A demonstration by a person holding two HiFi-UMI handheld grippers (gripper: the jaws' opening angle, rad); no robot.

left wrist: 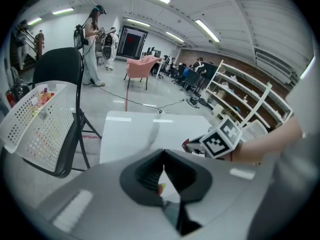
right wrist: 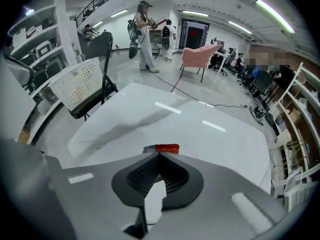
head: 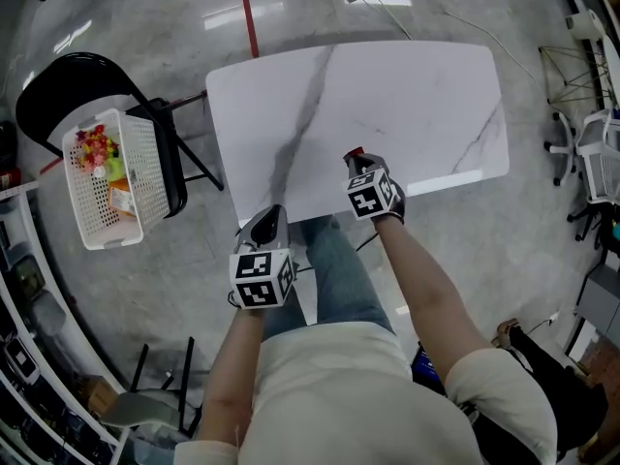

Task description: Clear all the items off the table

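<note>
- The table (head: 407, 95) shows a bare white top in the head view; no loose item lies on it that I can see
- The basket (head: 150, 163) sits on a black chair (head: 68, 76) off the table's left end, well apart from the top; colourful packets (head: 97, 148) lie inside it
- The left gripper (left wrist: 163, 154) hangs off the table's near edge, over the person's lap; its 2 jaws are pressed together with nothing clamped between them
- The right gripper (right wrist: 159, 155) is over the table's near edge; its jaws are closed tight
- A small red piece (right wrist: 161, 148) shows just past the closed jaw tips, over the table's near part; I cannot tell whether it is trim on the gripper or a thin thing pinched there
- Step in hand, as I judge it: the clearing looks finished or down to 1 last piece
- Next move, if the red piece is an item: carry it left from the table to the basket, then part the jaws over it; if not, 1 last look across the table would settle it
</note>
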